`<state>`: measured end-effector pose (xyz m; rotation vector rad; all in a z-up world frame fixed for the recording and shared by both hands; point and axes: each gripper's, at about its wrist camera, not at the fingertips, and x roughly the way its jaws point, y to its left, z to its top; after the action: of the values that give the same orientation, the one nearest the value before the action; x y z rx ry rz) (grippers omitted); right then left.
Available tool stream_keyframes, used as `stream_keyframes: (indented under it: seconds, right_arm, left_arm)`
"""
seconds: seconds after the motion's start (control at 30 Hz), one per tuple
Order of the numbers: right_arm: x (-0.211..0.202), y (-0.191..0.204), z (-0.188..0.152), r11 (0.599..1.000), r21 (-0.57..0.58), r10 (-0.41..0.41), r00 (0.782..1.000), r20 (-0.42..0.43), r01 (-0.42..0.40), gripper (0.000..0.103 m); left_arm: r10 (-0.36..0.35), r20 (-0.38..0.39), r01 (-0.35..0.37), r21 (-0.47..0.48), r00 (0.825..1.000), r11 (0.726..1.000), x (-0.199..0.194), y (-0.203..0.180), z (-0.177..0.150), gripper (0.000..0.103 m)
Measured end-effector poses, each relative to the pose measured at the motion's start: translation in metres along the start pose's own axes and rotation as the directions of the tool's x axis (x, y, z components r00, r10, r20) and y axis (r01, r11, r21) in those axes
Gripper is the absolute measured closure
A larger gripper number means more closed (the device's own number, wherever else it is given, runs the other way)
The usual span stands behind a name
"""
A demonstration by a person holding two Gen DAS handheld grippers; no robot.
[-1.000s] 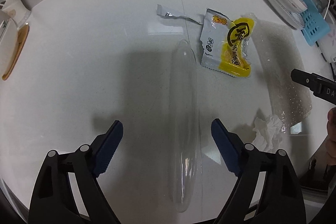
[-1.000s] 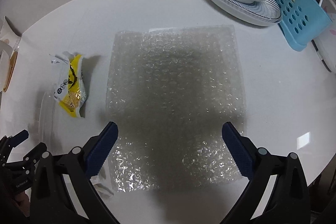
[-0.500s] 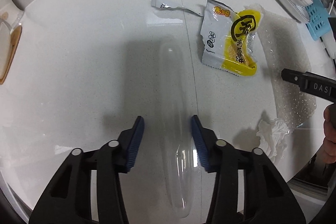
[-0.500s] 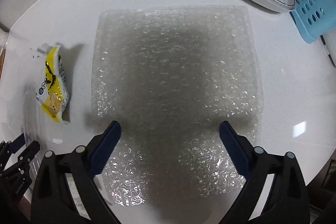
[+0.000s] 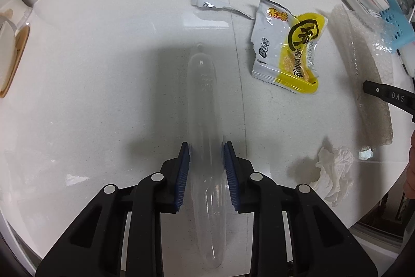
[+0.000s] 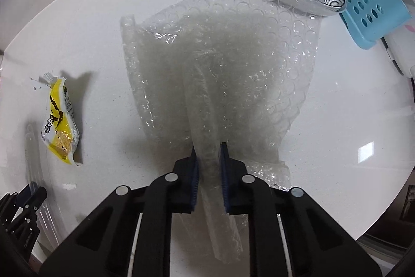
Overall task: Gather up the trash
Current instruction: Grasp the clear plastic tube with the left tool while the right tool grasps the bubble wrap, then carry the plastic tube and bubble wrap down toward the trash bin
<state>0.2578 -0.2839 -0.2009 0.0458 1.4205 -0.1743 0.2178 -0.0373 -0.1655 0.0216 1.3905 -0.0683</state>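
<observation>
Both wrist cameras look straight down, close above the white table (image 5: pixel 103 69). The left view sits left of the yellow snack wrapper (image 5: pixel 288 48), the right view right of it. The 2 views share this wrapper.

Glossy white desk (image 5: pixel 103 69); clear plastic tube (image 5: pixel 205 100); bubble wrap (image 6: pixel 233 56) crinkly and shiny; crumpled paper tissue (image 5: pixel 334 173); shiny foil wrapper (image 5: pixel 285 48).

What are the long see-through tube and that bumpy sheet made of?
Clear tube: probably thin, glossy transparent plastic; the white table shows straight through it.
Bubble wrap: soft clear plastic film covered in round air pockets; it bunches into folds where it is pinched.
Snack wrapper: likely shiny printed foil-plastic, torn along one edge.
</observation>
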Motion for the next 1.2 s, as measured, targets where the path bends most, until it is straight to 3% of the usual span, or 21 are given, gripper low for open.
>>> stream_keyframes:
  seconds: [0.27, 0.47, 0.8, 1.2]
  right_arm:
    - [-0.019, -0.012, -0.010, 1.000, 0.031, 0.003, 0.999, 0.050, -0.005, 0.092]
    - [-0.043, 0.003, -0.036, 1.000, 0.025, -0.010, 0.996, 0.090, 0.007, 0.092]
    - [-0.079, 0.005, -0.053, 0.999, 0.032, -0.020, 0.988, 0.155, 0.015, 0.093]
    - [-0.125, 0.015, -0.090, 1.000, 0.018, 0.009, 0.971, 0.239, -0.014, 0.093]
  left_arm:
    - [0.014, 0.047, -0.013, -0.013, 0.999, 1.000, -0.016, 0.004, -0.008, 0.077]
    - [0.010, 0.084, -0.009, -0.017, 0.996, 1.000, -0.031, 0.007, -0.012, 0.077]
    - [0.014, 0.131, -0.013, -0.011, 0.991, 1.000, -0.062, 0.012, -0.026, 0.077]
    - [0.005, 0.178, -0.006, 0.002, 0.984, 1.000, -0.088, 0.008, -0.037, 0.077]
